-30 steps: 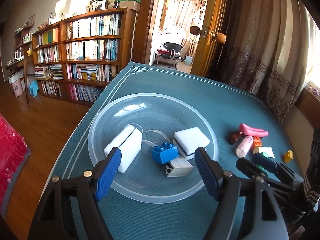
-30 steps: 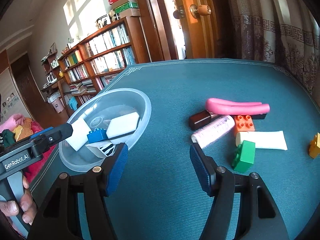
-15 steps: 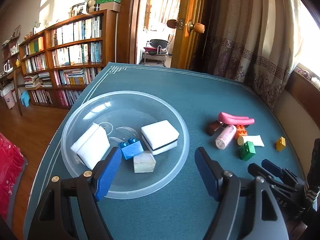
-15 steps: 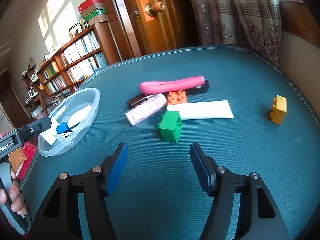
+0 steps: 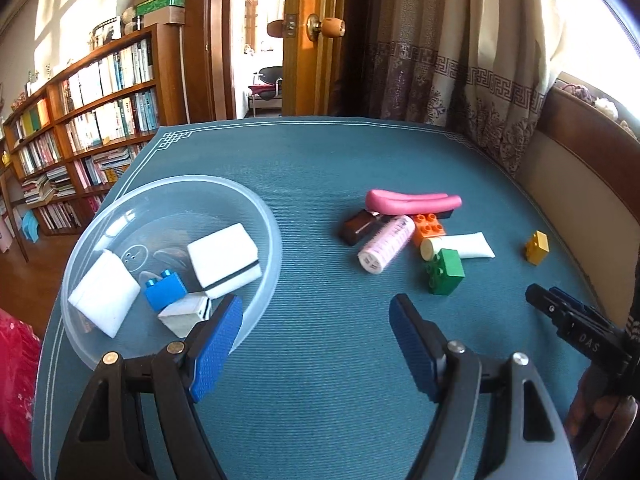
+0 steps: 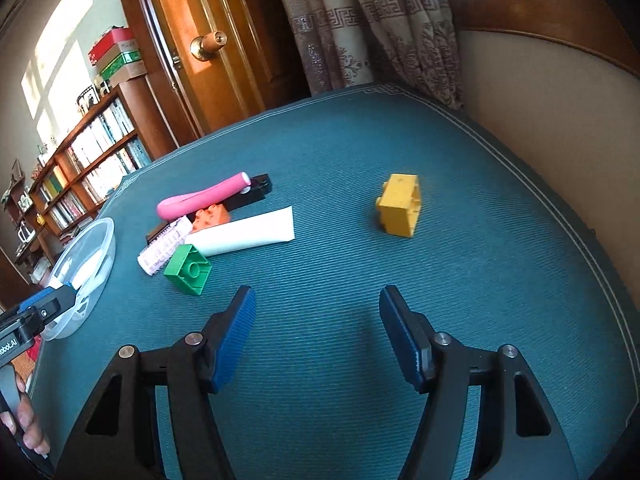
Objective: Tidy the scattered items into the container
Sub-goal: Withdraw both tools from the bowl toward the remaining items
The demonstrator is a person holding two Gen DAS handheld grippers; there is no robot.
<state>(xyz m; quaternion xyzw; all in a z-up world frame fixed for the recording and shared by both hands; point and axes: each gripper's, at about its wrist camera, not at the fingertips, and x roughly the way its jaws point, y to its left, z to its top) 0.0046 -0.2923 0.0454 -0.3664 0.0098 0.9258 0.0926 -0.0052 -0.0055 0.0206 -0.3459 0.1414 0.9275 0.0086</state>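
Seven loose pieces lie on the teal woven table mat (image 6: 360,140), and the clear plastic bowl (image 5: 256,216) near its left edge already holds four; your step in hand looks like a reach for the next piece. The small yellow toy brick (image 6: 399,210) sits alone toward the right edge, well apart from the cluster, so take it with the right gripper (image 6: 316,332); square the blue pads to two flat faces, come down until they straddle it, then close; it is light and hard, so a skewed pinch could flip it. The green studded brick (image 6: 188,269) lies nearest you in the cluster, touching the white squeeze tube (image 6: 244,234); lift it straight up so the pink ribbed roller (image 6: 164,246) stays put. Both tools are spread wide and hold nothing; the right one hovers over bare mat; the left gripper (image 5: 316,340) likewise, its left pad overlapping the bowl's near rim in its own view, though I cannot tell if they touch.
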